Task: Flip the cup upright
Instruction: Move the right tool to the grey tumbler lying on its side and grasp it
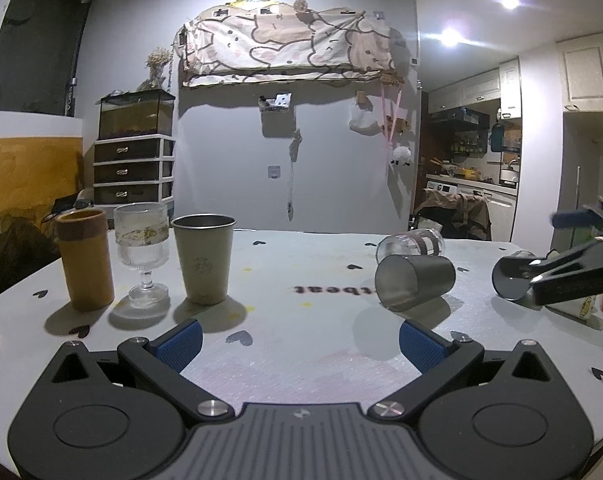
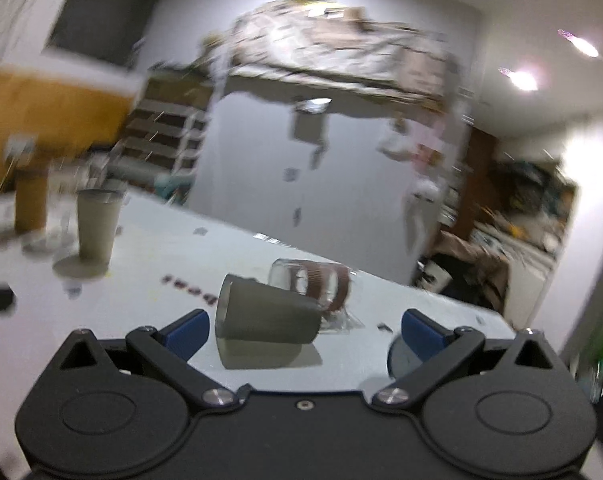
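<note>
Two hand-held grippers over a white desk. Left hand-held gripper: fingers apart, nothing between them. Right hand-held gripper: fingers apart, nothing gripped. Metal cup lies on its side mid-desk, touching a fallen glass behind it. Upright tumbler, goblet and brown canister stand at left.

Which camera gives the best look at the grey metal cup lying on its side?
The left wrist view. It is sharp there: the grey metal cup lies on its side on the table, mouth toward the camera, in front of a tipped glass cup. The right wrist view shows the same cup closer but motion-blurred.
</note>
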Demonstrator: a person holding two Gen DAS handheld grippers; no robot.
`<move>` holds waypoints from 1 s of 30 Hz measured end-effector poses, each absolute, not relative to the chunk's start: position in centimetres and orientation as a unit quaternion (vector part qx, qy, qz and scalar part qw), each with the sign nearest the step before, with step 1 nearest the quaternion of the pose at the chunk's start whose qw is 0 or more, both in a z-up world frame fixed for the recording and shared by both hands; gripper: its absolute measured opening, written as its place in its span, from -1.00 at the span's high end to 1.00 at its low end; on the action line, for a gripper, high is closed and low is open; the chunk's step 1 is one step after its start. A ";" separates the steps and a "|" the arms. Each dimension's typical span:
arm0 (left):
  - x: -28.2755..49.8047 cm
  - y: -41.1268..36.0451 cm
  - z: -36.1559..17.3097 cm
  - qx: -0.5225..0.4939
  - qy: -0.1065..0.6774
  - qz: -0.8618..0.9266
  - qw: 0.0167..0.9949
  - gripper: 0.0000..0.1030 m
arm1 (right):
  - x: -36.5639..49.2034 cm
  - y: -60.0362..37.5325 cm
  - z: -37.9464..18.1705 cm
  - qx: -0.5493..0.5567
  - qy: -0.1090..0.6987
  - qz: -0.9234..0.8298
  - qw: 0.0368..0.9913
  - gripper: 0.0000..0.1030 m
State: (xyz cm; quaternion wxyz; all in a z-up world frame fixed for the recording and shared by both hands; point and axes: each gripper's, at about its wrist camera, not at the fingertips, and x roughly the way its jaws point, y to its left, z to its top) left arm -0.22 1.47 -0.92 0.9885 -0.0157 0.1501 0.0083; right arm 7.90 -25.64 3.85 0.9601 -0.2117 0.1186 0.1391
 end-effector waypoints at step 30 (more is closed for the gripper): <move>3.2 6.1 -3.1 -0.061 0.187 0.007 0.980 -1.00 | 22.1 -15.0 -2.0 -0.670 0.217 0.312 0.637 -0.44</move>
